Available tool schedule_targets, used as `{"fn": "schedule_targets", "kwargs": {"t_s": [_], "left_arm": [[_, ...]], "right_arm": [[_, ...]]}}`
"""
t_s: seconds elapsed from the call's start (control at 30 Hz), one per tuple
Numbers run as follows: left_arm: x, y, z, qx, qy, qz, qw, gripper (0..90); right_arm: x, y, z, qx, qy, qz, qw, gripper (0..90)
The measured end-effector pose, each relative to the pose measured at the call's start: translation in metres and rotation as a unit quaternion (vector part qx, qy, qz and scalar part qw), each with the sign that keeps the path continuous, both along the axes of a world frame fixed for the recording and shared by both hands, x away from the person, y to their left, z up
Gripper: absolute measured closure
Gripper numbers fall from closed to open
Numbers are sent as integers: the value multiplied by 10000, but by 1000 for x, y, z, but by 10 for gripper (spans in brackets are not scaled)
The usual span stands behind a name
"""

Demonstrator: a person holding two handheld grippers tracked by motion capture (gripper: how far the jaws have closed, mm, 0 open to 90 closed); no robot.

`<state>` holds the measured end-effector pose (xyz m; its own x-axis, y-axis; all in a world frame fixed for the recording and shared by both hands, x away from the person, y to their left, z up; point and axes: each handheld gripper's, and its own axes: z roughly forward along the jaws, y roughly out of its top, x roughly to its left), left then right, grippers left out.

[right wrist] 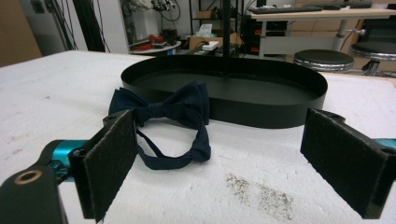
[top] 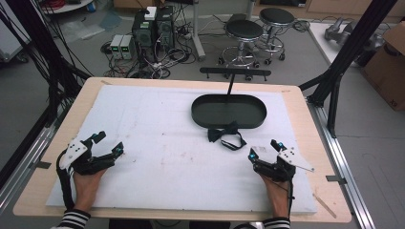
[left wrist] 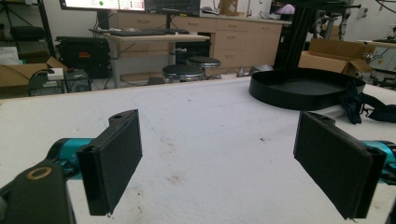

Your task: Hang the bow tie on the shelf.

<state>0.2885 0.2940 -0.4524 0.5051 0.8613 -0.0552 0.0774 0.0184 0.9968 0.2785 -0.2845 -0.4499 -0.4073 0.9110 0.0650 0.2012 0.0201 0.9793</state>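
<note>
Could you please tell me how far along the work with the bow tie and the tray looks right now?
Nothing looks done yet: the dark navy fabric bow tie lies on the white foam mat, just outside the black oval tray. Nothing is in hand; the left tongs and right tongs are open. Presumably picking it up and placing it remain.

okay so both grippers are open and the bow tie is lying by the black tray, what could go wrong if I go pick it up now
Two risks, likely small. The bow tie lies against the black tray's wall, so the right gripper could bump the tray while closing. Its loose strap loops out toward you; pinching the strap alone might leave the bow dangling and snagging the rim.
</note>
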Motion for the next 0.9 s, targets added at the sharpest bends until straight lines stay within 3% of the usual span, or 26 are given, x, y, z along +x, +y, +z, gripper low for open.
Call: {"fn": "schedule_targets", "kwargs": {"t_s": [0.1, 0.2, 0.33, 0.57, 0.7, 0.77, 0.9], "left_arm": [[0, 0, 0, -11, 1, 3, 10000, 157], [0, 0, 0, -14, 3, 4, 10000, 157], [0, 0, 0, -21, 7, 11, 10000, 157], [0, 0, 0, -31, 10, 17, 10000, 158], [0, 0, 0, -33, 13, 20, 10000, 158], [0, 0, 0, -35, 13, 20, 10000, 158], [0, 0, 0, -33, 12, 20, 10000, 159]], "right_arm": [[2, -2, 0, 65, 112, 70, 9999, 101], [11, 0, 6, -162, 604, 229, 9978, 101], [17, 5, 20, -282, 510, 349, 9977, 101], [37, 10, 41, -571, 717, 499, 9945, 101], [47, 13, 42, -745, 913, 723, 9904, 101], [53, 17, 44, -879, 1072, 900, 9862, 101], [64, 24, 51, -1318, 1167, 1078, 9785, 102]]}}
